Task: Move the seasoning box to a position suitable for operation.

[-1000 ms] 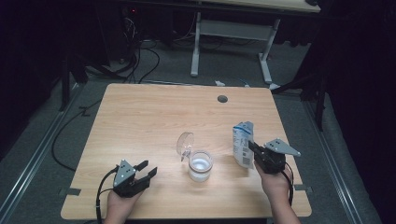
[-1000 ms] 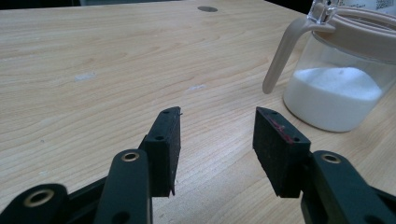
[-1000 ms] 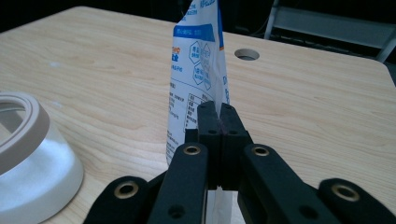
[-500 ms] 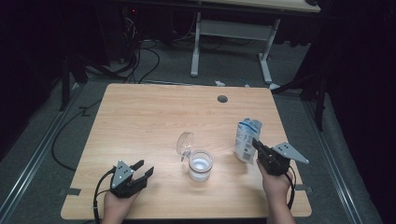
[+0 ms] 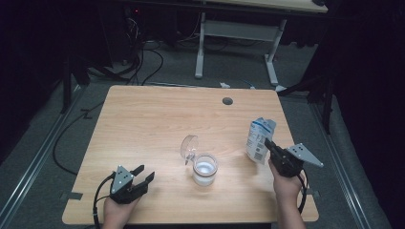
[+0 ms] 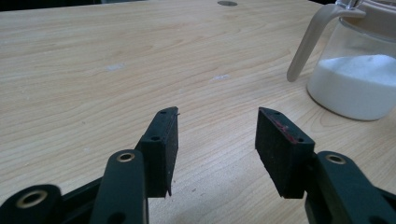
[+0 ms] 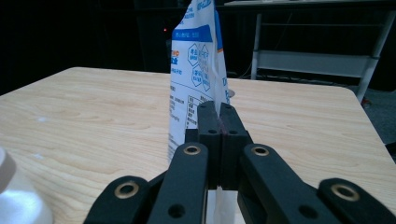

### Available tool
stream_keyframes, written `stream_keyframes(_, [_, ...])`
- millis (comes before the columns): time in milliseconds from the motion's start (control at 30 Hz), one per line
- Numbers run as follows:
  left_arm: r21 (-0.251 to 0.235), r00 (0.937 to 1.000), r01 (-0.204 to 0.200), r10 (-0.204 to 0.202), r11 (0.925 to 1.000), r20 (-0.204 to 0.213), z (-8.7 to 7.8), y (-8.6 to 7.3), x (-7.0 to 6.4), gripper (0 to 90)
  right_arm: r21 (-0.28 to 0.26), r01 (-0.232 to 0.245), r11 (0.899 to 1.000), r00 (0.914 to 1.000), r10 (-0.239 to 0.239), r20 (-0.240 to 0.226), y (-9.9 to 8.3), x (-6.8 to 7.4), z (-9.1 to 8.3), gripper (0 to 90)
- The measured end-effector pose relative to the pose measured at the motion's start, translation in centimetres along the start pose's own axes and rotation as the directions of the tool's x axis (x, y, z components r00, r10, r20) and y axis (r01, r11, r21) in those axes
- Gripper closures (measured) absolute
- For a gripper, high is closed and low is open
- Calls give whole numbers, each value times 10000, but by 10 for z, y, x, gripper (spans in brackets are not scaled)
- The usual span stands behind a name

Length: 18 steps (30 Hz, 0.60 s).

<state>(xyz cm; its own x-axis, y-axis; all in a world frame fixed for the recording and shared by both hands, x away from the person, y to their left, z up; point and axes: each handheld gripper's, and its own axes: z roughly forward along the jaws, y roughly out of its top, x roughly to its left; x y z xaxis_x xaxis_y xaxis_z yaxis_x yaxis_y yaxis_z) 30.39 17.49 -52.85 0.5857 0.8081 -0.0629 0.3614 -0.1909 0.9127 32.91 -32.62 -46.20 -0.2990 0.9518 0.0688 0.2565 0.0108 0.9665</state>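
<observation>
A white and blue bag (image 5: 260, 137) stands upright at the table's right side, and my right gripper (image 5: 268, 145) is shut on its near edge. In the right gripper view the bag (image 7: 196, 65) rises above the closed jaws of the right gripper (image 7: 218, 109), which pinch its thin side. A glass jar (image 5: 204, 170) holding white powder sits mid-table with its clear lid (image 5: 189, 144) flipped open. My left gripper (image 5: 143, 175) rests open near the front left, empty. In its own view the left gripper (image 6: 217, 126) points over bare wood, the jar (image 6: 359, 79) ahead to its right.
The wooden table (image 5: 153, 124) has a round cable hole (image 5: 227, 101) near its far edge. Cables and a white desk frame (image 5: 236, 28) lie on the floor beyond. Bare wood spreads across the table's far and left parts.
My right gripper has carried the bag a little to the right and farther away from the jar. The left gripper has barely shifted.
</observation>
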Motion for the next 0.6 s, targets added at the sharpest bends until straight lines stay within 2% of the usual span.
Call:
stream_keyframes(200, [-106, 9999, 85, -86, 9999, -85, -5, -1, 2, 494, 73, 108, 9999, 9999, -108, 103, -2, -3, 7, 900])
stream_keyframes(333, [-100, 9999, 123, -124, 9999, -87, -7, -2, 3, 494, 149, 232, 9996, 9991, -237, 360, -6, -7, 15, 900])
stream_keyframes(600, [-128, 9999, 92, -92, 9999, -67, -6, -1, 1, 493, 107, 109, 9999, 9989, -114, 455, -16, -13, 18, 900])
